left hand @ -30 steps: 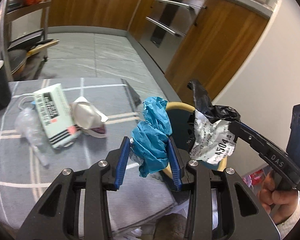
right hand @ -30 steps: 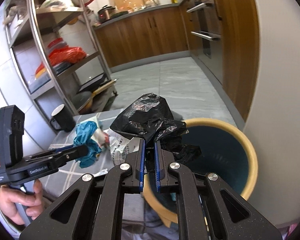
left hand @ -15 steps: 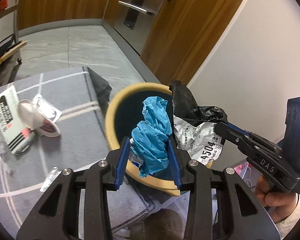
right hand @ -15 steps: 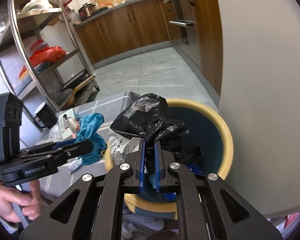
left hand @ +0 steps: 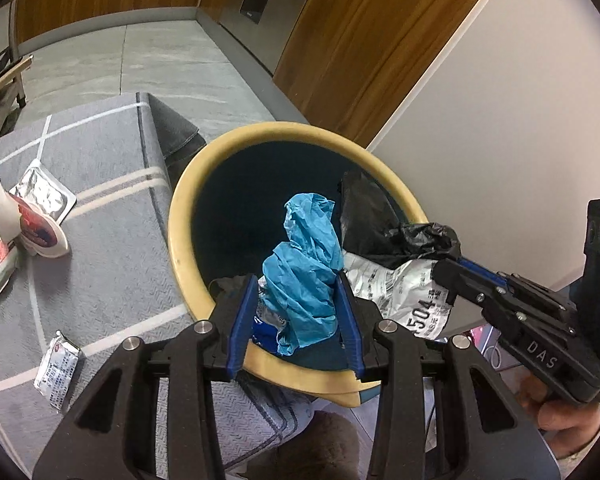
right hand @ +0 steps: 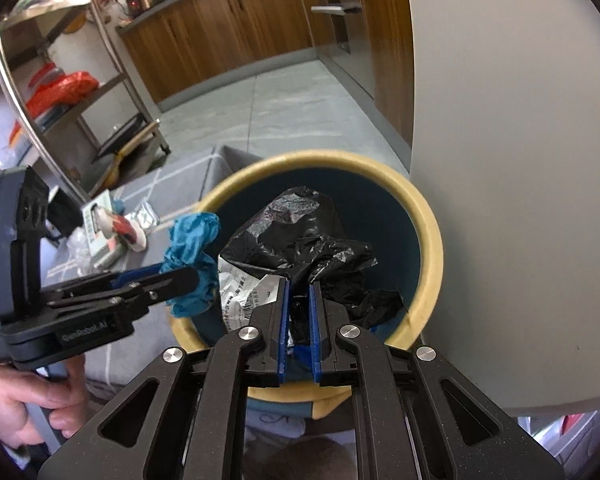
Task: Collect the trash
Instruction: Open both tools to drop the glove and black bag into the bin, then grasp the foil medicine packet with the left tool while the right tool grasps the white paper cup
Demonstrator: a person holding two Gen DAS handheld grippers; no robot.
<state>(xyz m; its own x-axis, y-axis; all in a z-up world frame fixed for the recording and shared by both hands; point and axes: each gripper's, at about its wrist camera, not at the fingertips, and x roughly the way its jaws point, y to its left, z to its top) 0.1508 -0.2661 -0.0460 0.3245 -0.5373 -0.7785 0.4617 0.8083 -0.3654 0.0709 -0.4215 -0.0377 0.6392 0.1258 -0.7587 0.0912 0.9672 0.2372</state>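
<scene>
My left gripper (left hand: 296, 292) is shut on a crumpled blue glove (left hand: 304, 272) and holds it over the near side of a round bin with a cream rim (left hand: 180, 216) and a dark blue inside. My right gripper (right hand: 299, 300) is shut on a black plastic bag (right hand: 300, 240) wrapped round a white printed wrapper (right hand: 244, 292), held over the same bin (right hand: 432, 240). The right gripper (left hand: 456, 276) shows at the right of the left wrist view, the left gripper (right hand: 188, 276) at the left of the right wrist view.
A grey checked cloth (left hand: 112, 240) covers the low table left of the bin. On it lie a white cup lid (left hand: 24, 228), a foil sachet (left hand: 40, 192) and a small packet (left hand: 60, 372). A white wall (right hand: 520, 160) stands right of the bin. A metal shelf rack (right hand: 80, 80) stands behind.
Both grippers have moved from above the table edge to over the bin's opening, each still holding its trash. The bin now fills the middle of both views.
</scene>
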